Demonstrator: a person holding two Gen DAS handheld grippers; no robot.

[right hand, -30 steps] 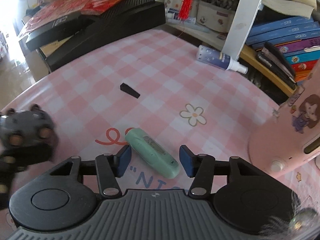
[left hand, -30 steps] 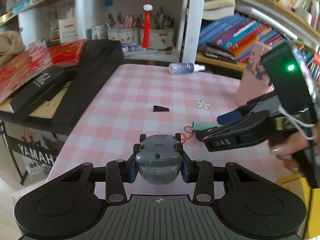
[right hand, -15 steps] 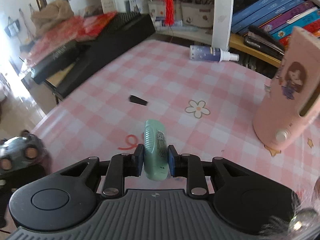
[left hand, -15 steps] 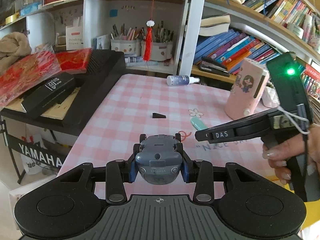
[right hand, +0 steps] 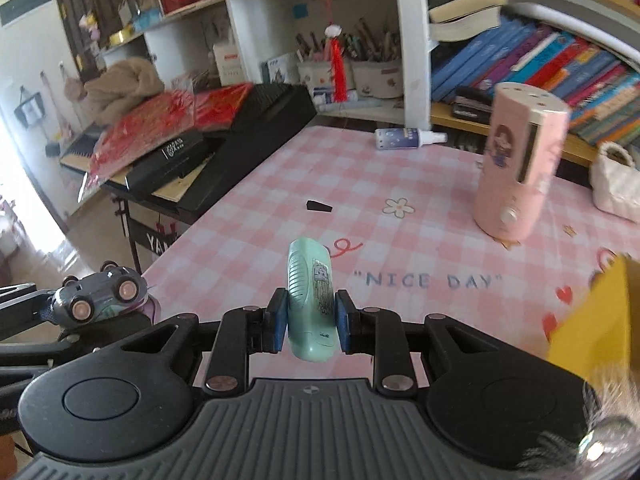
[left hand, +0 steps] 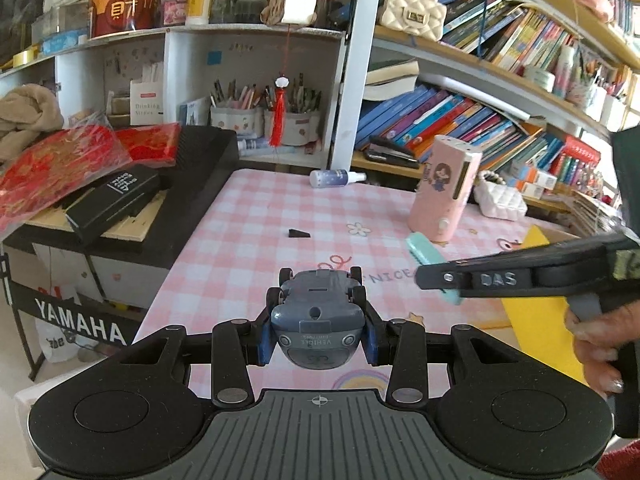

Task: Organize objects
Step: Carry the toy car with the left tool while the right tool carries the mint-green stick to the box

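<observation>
My left gripper (left hand: pixel 318 336) is clamped on one grey toy car (left hand: pixel 318 312), and my right gripper (right hand: pixel 308 322) pinches one mint green case (right hand: pixel 310 300) between its blue pads, both lifted clear above the pink checked table (left hand: pixel 248 240). Beyond them the cloth lies mostly bare, a yellow box (right hand: pixel 592 320) sitting at its near right edge. Farther off are one small black wedge (right hand: pixel 319 206), one upright pink cylinder (right hand: pixel 516 168), and one spray bottle (right hand: pixel 408 137) lying at the far edge
</observation>
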